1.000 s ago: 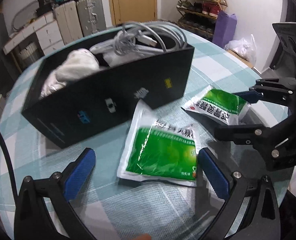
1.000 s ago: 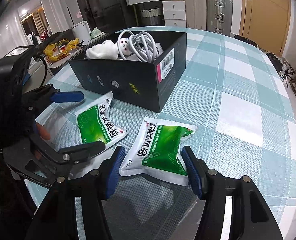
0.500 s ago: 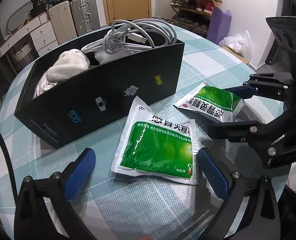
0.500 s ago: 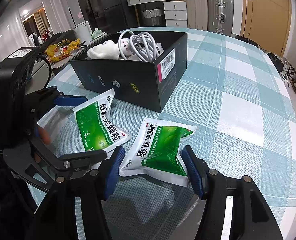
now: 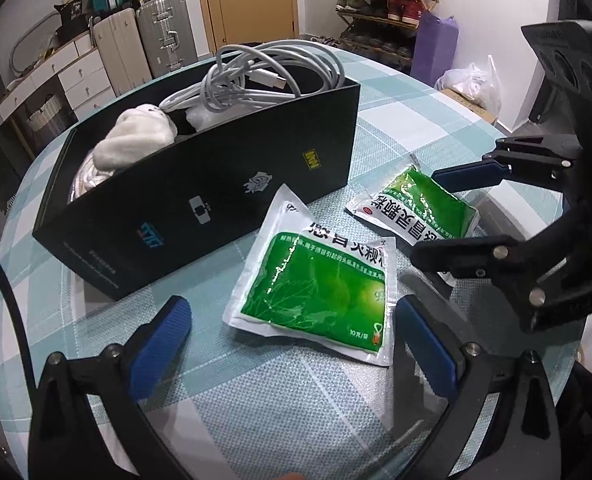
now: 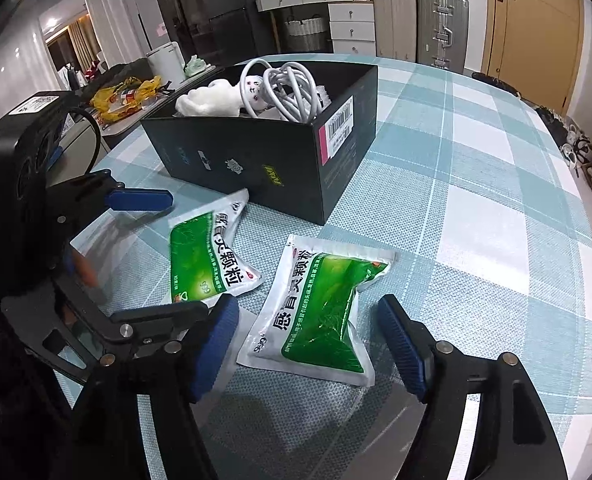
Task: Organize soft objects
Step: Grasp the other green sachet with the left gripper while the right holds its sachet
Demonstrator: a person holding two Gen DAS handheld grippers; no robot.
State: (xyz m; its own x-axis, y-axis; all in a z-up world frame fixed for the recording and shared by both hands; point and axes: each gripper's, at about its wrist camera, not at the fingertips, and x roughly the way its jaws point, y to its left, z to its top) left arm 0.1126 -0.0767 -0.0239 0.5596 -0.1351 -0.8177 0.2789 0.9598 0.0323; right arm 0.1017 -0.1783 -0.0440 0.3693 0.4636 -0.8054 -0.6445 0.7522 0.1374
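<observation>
We're straddling one green sachet (image 6: 319, 312) w/ the right gripper (image 6: 307, 344), jaws just been widening, pads clear of it. Left gripper (image 5: 288, 344) is spread around the other sachet (image 5: 319, 292). Both are lying just in front of the black box (image 5: 216, 196). We're thinking: pinch mid-pouch, lift flat, clear the box wall, avoid the cables (image 5: 256, 80) inside.

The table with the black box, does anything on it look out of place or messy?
Two green sachets lie loose on the tablecloth outside the black box, one slightly crumpled. Inside, the white cable coil bulges above the rim. Nothing looks spilled or torn.
</observation>
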